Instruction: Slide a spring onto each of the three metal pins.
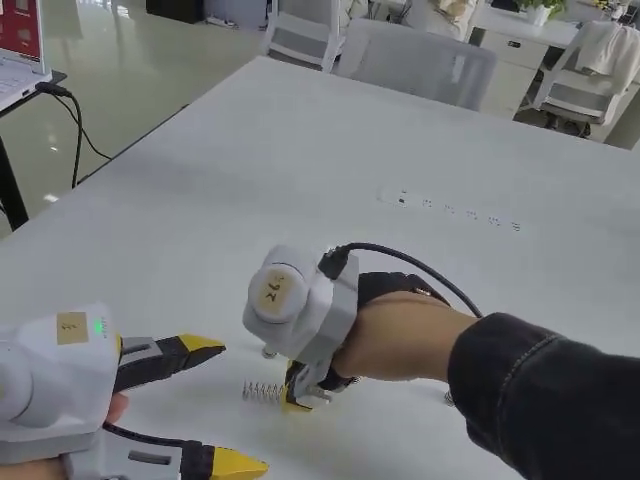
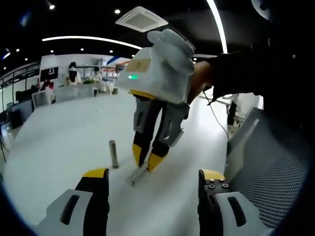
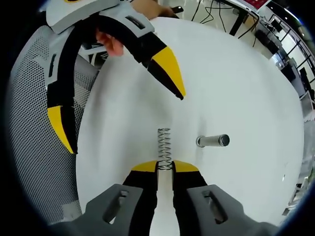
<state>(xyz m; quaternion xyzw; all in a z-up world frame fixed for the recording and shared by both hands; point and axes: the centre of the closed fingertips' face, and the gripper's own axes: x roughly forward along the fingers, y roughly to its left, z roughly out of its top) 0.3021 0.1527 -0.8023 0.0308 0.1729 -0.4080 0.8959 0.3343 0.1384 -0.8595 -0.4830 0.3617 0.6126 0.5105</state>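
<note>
The spring (image 3: 164, 147) rests on the white table (image 1: 300, 150), with the right gripper (image 3: 165, 166) clamped on one end. An upright metal pin (image 3: 212, 141) stands just beside it. Best to lift the spring, point the free end down and centre it over the pin tip; the left gripper (image 2: 153, 173), jaws apart, could steady it

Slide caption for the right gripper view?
Right gripper shut on a spring beside a metal pin, open left gripper facing it.
</note>
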